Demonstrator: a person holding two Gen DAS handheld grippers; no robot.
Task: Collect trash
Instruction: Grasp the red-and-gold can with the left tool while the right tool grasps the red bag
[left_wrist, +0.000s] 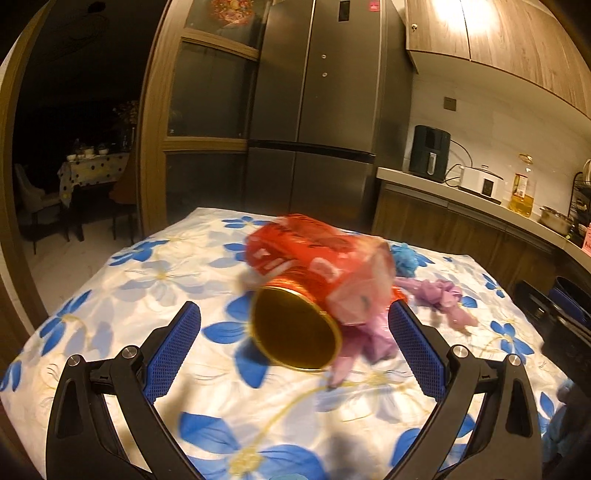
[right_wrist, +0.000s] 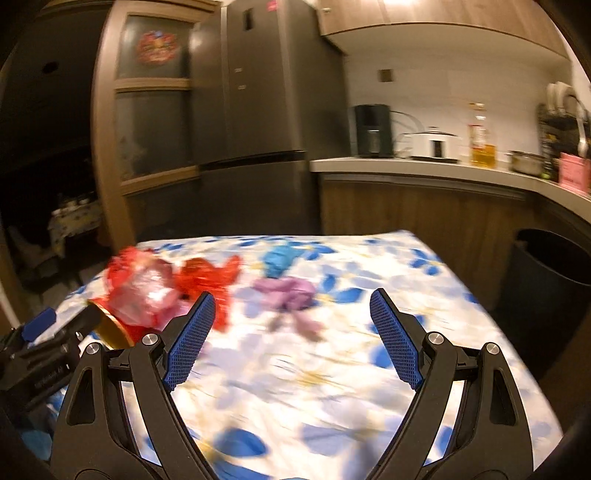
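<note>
**Red can lies between the left jaws; right gripper is open and empty**

The red can (left_wrist: 295, 295) lies on its side on the table with the floral cloth (left_wrist: 110, 295), its gold end (left_wrist: 295, 328) turned toward the left wrist camera. From this camera it is at about 12 o'clock, just ahead, between the two blue pads of the left gripper (left_wrist: 295, 314). The jaws stand wide. The pad at 3 o'clock looks very near to the red wrapper, but the picture is blurred and I cannot tell if it touches; the pad at 9 o'clock is clearly apart from the can. So I judge that nothing is gripped yet.

A thin, half-transparent red plastic wrapper (left_wrist: 354, 273) is draped over the can. I think the can is light and stiff, but its wall may dent under strong pressure, and it may roll because it is round. The wrapper is soft and probably slippery, so it can slide on the metal. The better hold, in my opinion, is across the round body near the gold end, with the pads on the wrapper and the can together.

In the right wrist view, the right gripper (right_wrist: 291, 332) is wide open with nothing between its pads. A crumpled purple piece (right_wrist: 288, 291) lies at 12 o'clock from it, and a blue piece (right_wrist: 277, 260) a little beyond. These look soft and very light. A dark bin (right_wrist: 546, 280) stands beside the table at about 2 o'clock.
</note>
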